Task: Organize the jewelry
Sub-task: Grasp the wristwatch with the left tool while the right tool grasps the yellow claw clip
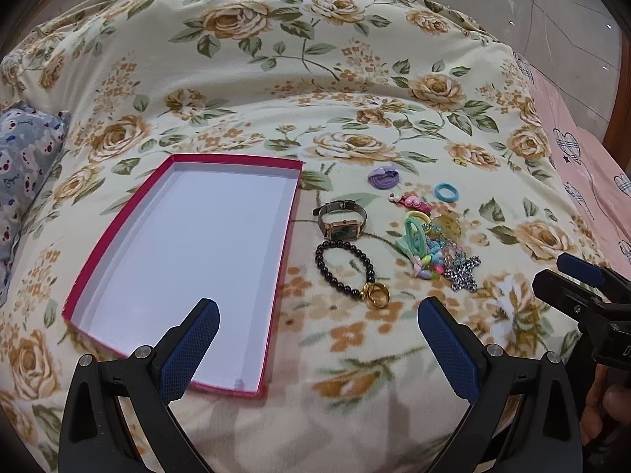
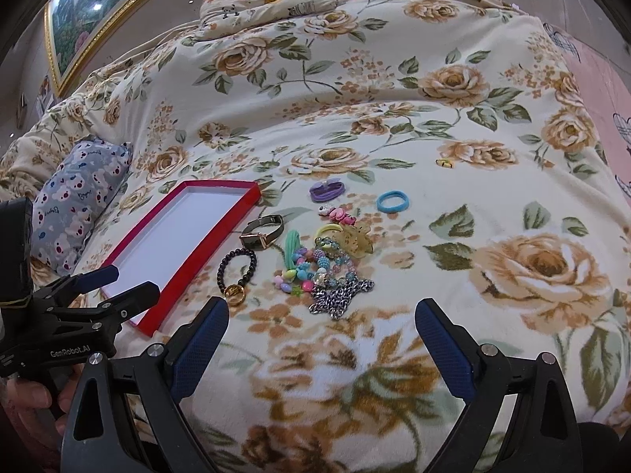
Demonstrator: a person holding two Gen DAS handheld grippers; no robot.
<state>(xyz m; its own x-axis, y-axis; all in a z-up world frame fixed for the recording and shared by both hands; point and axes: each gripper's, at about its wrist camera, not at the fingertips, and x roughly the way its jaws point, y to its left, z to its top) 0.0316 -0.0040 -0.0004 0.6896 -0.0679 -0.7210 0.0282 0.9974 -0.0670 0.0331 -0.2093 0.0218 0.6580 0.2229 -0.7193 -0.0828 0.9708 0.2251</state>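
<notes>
Floral bedding (image 1: 244, 90) covers the bed where everything lies. Jewelry sits in a loose cluster right of a shallow red-walled tray (image 1: 118, 236) with a bare white floor: a black bead bracelet (image 1: 343, 272) with a gold ring (image 1: 378, 295) at its near end, a square-faced watch (image 1: 341, 220) just behind it, a heap of colourful beads and hair ties (image 1: 426, 248) with a glittery star (image 1: 463, 272), a purple hair tie (image 1: 383, 177) and a blue one (image 1: 447, 192) farther back. Left gripper (image 1: 315, 339) hovers low, spread wide, empty, over the tray's near right corner. Right gripper (image 2: 321, 339) likewise gapes empty just short of the star, a hand (image 1: 603, 406) behind it.
</notes>
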